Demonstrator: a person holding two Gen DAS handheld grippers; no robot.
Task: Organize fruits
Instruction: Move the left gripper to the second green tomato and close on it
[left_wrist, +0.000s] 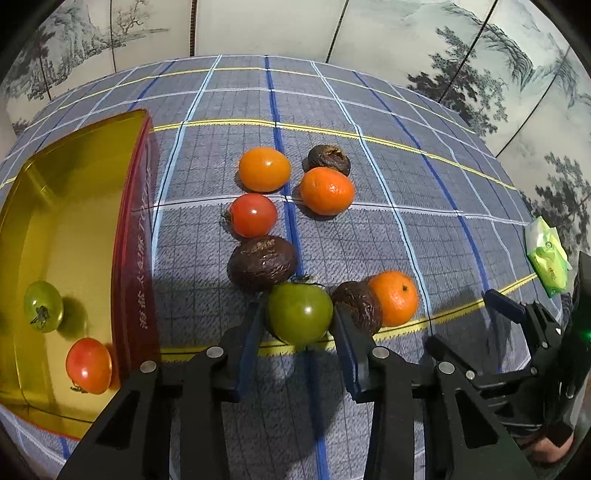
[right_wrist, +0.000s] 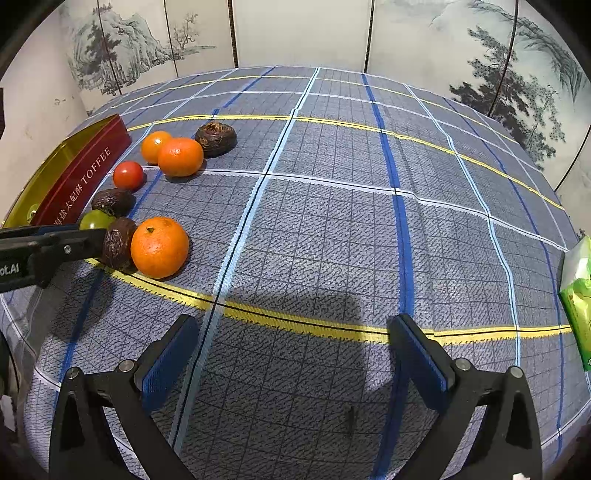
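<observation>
My left gripper is shut on a green tomato that rests on the checked cloth, one pad against each side. From the right wrist view the same gripper reaches in from the left at that tomato. A wrinkled brown fruit and a mandarin lie just right of it, and another brown fruit just behind. The red and gold tin at the left holds a green tomato and a red tomato. My right gripper is open over bare cloth.
Farther back lie a red tomato, an orange tomato, a mandarin and a third brown fruit. A green packet sits at the table's right edge. Painted screen panels stand behind the table.
</observation>
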